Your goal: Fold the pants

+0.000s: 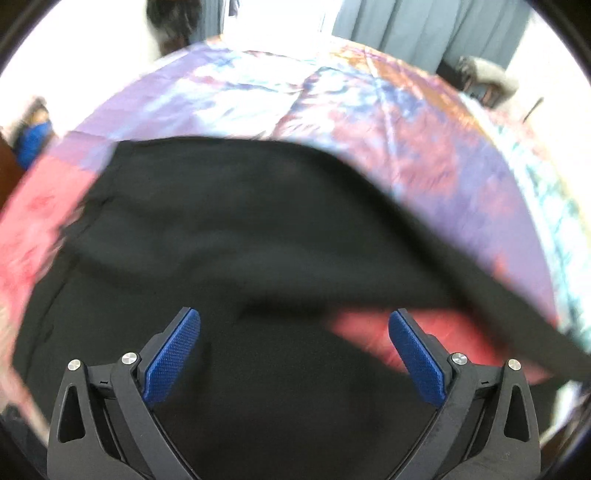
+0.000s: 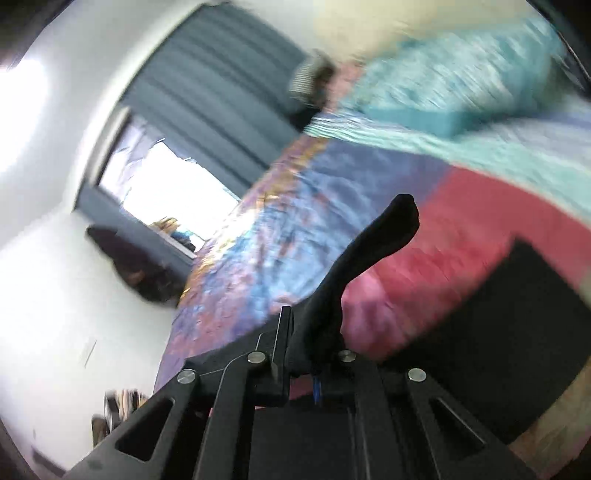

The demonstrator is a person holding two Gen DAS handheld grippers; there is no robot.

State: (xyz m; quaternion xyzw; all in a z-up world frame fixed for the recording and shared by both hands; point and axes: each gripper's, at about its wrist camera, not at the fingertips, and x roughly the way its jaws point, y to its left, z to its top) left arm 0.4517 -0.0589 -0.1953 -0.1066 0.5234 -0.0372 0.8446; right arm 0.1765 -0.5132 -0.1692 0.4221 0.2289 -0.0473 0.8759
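left wrist view first: the black fabric pants (image 1: 258, 229) spread wide over the tie-dye bedspread in pink, purple, blue and orange (image 1: 369, 122), and they fill most of the lower half of the picture. a fold of the dark cloth runs across the middle, and one black edge stretches off toward the lower right, raised above a patch of the pink cover. the left gripper (image 1: 294, 354) hangs above the pants with its blue textured pads (image 1: 173, 354) spread wide apart, nothing between them, only black cloth below. everything here is smeared with blur, so the finer creases can't be made out. grey curtains (image 1: 424, 26) and a bright window sit at the far end of the bed.

over to the right wrist view, tilted hard: the right gripper (image 2: 306, 354) is clamped tight, jaws together, with a strip of the black pants pinched between them. that strip sticks up and forward past the fingertips, curling at its tip over the pink section of the bedspread. another dark slab of the pants lies at the right on the cover. a turquoise patterned pillow (image 2: 443, 92) sits at the upper right of the bed, and the window shows bright at the left beside the curtains.
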